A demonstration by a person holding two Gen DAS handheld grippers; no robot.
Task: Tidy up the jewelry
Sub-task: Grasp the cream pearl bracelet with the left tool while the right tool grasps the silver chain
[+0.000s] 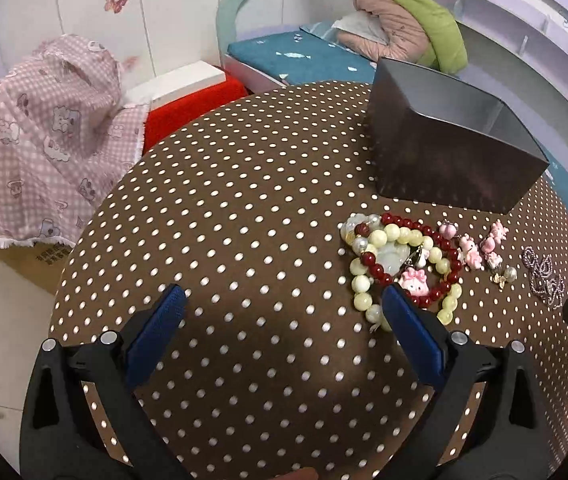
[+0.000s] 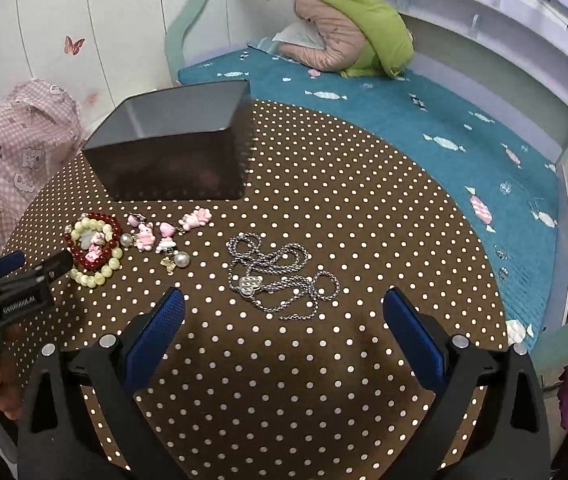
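Note:
A red bead bracelet (image 1: 443,280) and a pale yellow-green bead bracelet (image 1: 363,280) lie tangled with a pink charm on the polka-dot table; they also show in the right wrist view (image 2: 94,248). Pink charms (image 1: 479,246) and pearl earrings (image 2: 180,259) lie beside them. A silver chain necklace (image 2: 280,276) lies further right. An open dark grey box (image 1: 447,148) stands behind. My left gripper (image 1: 284,300) is open, its right finger at the bracelets' near edge. My right gripper (image 2: 284,304) is open just before the necklace.
The round table has a brown white-dotted cloth (image 1: 244,220). A bed with a teal cover (image 2: 443,120) and a bundled jacket (image 2: 347,40) lies behind. A pink checked cloth (image 1: 36,132) covers furniture at the left, beside a red item (image 1: 188,108).

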